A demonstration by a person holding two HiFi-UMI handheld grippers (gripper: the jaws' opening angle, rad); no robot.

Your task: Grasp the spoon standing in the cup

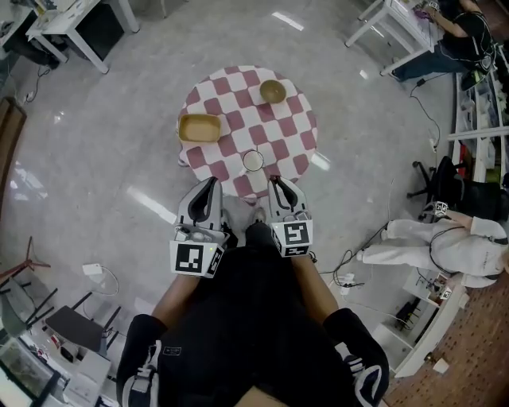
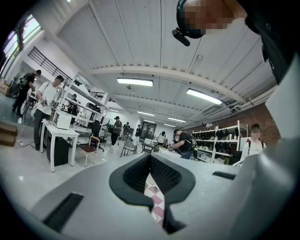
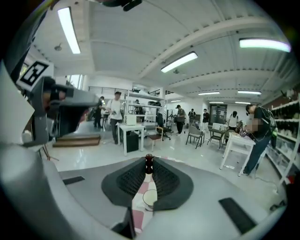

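A white cup stands at the near edge of the round table with a red and white checked cloth. In the head view I cannot make out the spoon. In the right gripper view the cup shows through the narrow slit between the jaws, with a dark brown handle rising above it. My left gripper and right gripper hover just short of the table's near edge, either side of the cup and apart from it. Both are shut with nothing held. The left gripper view shows only checked cloth through its slit.
A rectangular wooden dish sits at the table's left, a round wooden bowl at its far right. Glossy floor surrounds the table. White desks stand far left and far right, and a seated person is at right.
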